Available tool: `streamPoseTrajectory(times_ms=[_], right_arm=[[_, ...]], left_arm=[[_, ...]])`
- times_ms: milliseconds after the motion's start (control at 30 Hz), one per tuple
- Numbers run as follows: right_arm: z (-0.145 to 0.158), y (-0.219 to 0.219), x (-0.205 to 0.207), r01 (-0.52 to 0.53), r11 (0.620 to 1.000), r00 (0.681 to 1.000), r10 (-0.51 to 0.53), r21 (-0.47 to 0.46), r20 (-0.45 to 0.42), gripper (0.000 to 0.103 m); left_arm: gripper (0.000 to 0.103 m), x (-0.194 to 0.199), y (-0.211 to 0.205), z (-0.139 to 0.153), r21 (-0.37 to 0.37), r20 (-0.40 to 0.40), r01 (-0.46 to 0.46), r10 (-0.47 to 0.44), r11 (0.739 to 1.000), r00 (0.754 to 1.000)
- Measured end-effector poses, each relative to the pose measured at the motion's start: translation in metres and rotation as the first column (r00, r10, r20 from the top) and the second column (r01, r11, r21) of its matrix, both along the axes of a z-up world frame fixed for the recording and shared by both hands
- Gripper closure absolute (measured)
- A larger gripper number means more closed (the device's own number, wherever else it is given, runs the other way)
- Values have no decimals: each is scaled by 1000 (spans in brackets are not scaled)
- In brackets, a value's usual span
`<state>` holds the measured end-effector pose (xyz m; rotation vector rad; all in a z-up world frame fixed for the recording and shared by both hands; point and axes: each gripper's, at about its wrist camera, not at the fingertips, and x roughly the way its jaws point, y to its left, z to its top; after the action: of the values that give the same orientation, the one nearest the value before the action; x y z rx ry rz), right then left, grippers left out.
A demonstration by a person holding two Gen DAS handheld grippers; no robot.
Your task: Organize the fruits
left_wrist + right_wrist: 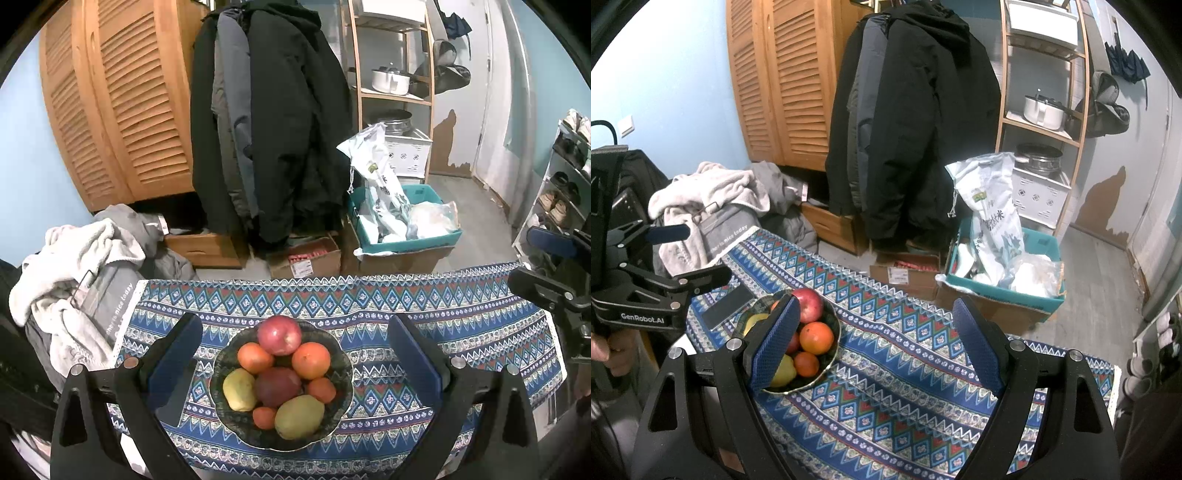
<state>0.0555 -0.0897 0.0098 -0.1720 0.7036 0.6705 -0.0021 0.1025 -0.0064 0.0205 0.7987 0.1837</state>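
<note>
A dark scallop-edged bowl point(343, 373) on the patterned-cloth desk point(480, 332) holds eight round, smooth fruits: two red apples, four oranges, two yellow-green ones, perhaps mangoes. Left tongs point(295, 369) and right tongs point(879, 347) both gape apart, empty.

On my left gripper point(665, 254), seen from the right wrist, white letters read "GenRobot.AI". The grey garment point(729, 229) beside the surface carries "... is nice today" in white. The white sack point(991, 206) bears dark characters I cannot make out.
</note>
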Motion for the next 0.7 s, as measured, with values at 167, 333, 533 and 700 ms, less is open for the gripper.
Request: streamPoseTrajectory(times_ms=[167,333,533,700], right_arm=[[0,0,0,1,1000,1000,-1,0,1,19],[0,0,0,0,1000,1000,0,-1,0,19],[0,0,0,2,1000,1000,-2,0,0,19],[0,0,1,1,1000,1000,-1,0,-1,19]], left_arm=[[2,-1,-1,-1,-7,-4,3,-3,1000,1000],[2,0,-1,-2,-11,-6,3,-3,1000,1000],[2,0,-2,-2,-12,-6,3,-3,1000,1000],[2,-1,-1,-1,-20,-2,0,0,1000,1000]])
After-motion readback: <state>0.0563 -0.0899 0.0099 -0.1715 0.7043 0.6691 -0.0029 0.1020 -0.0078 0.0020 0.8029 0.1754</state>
